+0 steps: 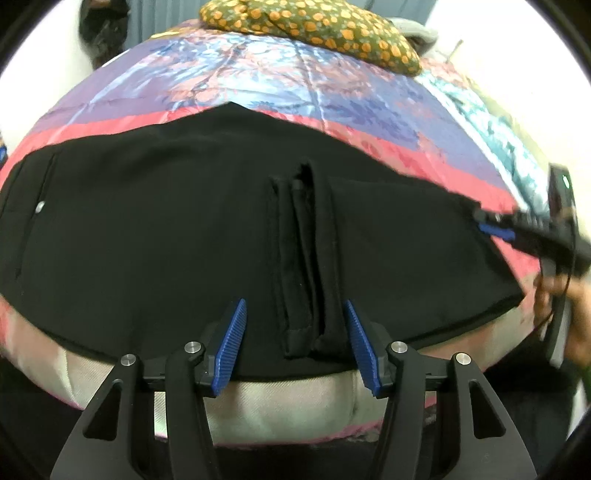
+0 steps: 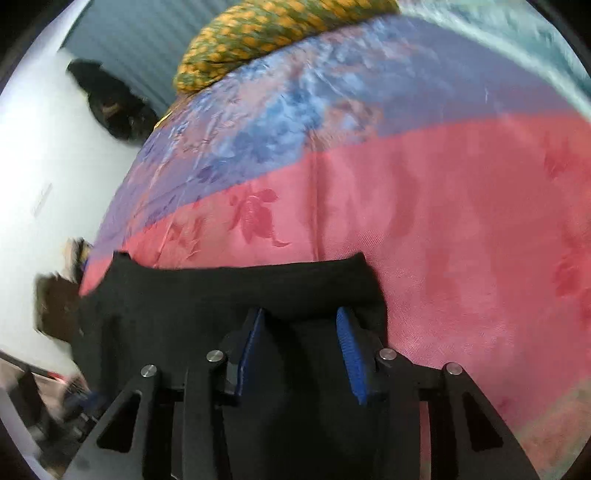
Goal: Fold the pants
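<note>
A: Where are the pants [image 1: 147, 236]?

B: Spread flat on the bed [image 1: 406, 155], black cloth on a pink and purple floral cover. A button shows near their left end, and a folded ridge runs down the middle.

A: And the left gripper [image 1: 295, 314]?

B: It hangs over the near edge of the pants, jaws spread, with the folded ridge lying between the blue pads but not pressed by them.

A: Further right?

B: The right gripper [image 2: 301, 325] is at the right end of the pants, a hand [image 1: 569, 314] behind it. Its jaws stand partly apart with black cloth between them; I cannot tell whether the pads press on it. A patterned orange-and-green cushion [image 1: 317, 29] lies at the far end of the bed.
</note>
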Available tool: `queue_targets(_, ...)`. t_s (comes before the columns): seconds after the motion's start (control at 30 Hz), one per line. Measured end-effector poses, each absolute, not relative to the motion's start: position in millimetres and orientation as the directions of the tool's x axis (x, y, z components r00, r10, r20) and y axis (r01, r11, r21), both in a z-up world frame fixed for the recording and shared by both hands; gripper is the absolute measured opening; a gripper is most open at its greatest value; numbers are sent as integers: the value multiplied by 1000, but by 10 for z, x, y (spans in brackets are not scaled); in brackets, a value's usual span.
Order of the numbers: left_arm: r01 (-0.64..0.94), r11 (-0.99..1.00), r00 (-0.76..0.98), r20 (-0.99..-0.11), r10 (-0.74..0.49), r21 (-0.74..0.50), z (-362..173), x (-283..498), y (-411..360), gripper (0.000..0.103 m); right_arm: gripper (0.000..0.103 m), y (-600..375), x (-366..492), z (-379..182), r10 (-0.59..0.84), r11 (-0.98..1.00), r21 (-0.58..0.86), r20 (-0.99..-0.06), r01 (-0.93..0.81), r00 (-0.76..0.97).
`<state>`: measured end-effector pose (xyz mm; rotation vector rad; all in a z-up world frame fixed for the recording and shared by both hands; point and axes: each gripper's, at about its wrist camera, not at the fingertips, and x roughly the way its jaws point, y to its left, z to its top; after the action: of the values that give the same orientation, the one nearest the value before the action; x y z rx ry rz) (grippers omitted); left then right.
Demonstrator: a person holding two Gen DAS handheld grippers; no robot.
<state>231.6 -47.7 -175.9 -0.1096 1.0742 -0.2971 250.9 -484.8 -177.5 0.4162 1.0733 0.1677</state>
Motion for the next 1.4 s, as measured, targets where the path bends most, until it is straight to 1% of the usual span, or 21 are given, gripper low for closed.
queue_targets(0.07,161,955,480,-826,-296,-249,-1620,2311,-374,59,43,-4753,2278,-1558,306,930,367,-796,14,523)
queue_targets(0.13,138,962,541,-796,-273,-237,-1452,2320,-332,59,55,-4625,1983,-1409,292,944,326,-770,-44,567)
queue_targets(0.2,147,957,568,-771,-289,-250,-1345,2348,-369,57,60,-4469,1742,-1445,273,954,292,-772,-62,574)
queue_targets(0.27,198,944,576,-748,-329,-263,-1254,2383,-516,57,60,-4318,1630,-1703,256,962,267,-820,-53,511)
queue_targets(0.43,413,886,472,-782,-406,-211,-1377,2546,-1170,55,62,-4141,1547,-1795,169,985,165,-825,-56,539)
queue_targets(0.5,403,898,439,-824,-358,-175,-1590,2739,-1289,46,62,-4141,1527,-1834,167,985,160,-820,-60,547)
queue_targets(0.57,286,950,427,-870,-245,-127,-1865,3010,-1167,36,62,-4145,1509,-1844,166,985,161,-815,-58,555)
queue_targets(0.6,254,956,415,-877,-242,-144,-1919,3066,-1093,13,63,-4115,1532,-1841,161,986,152,-816,-63,555)
queue_targets(0.63,213,962,405,-880,-248,-173,-1953,3122,-986,3,63,-4116,1530,-1847,158,987,147,-815,-66,557)
queue_targets(0.67,190,956,392,-875,-284,-225,-1928,3149,-885,4,63,-4117,1516,-1851,157,987,144,-813,-67,561)
queue_targets(0.73,177,954,407,-864,-295,-242,-1800,3077,-781,5,63,-4094,1531,-1847,157,987,143,-808,-70,568)
queue_targets(0.77,182,955,422,-859,-290,-233,-1737,3023,-753,12,63,-4098,1525,-1850,158,987,142,-806,-73,571)
queue_targets(0.83,168,970,482,-843,-238,-178,-1595,2855,-661,78,64,-4094,1536,-1846,161,987,142,-803,-78,574)
queue_targets(0.87,151,976,537,-817,-212,-155,-1499,2710,-572,86,64,-4094,1539,-1845,162,987,142,-801,-80,576)
queue_targets(0.9,141,978,561,-802,-205,-151,-1468,2654,-520,90,64,-4089,1547,-1829,162,987,144,-800,-78,577)
queue_targets(1.0,121,980,571,-796,-199,-158,-1476,2448,-326,90,64,-4098,1535,-1724,161,986,154,-794,-61,586)
queue_targets(1.07,126,983,563,-807,-179,-131,-1572,2384,-305,90,64,-4074,1434,-1533,172,983,167,-740,-70,650)
queue_targets(1.2,138,989,552,-826,-117,-48,-1811,2362,-394,90,64,-3823,1315,-1290,171,985,97,-657,-142,734)
queue_targets(1.3,102,994,534,-840,-96,-49,-1891,2385,-342,90,64,-3646,1420,-1486,173,983,88,-724,-159,668)
queue_targets(1.37,97,992,520,-846,-116,-76,-1940,2404,-285,90,65,-3599,1536,-1750,166,984,101,-805,-144,570)
queue_targets(1.4,98,992,523,-844,-120,-80,-1945,2392,-268,90,65,-3599,1549,-1815,164,985,106,-808,-135,566)
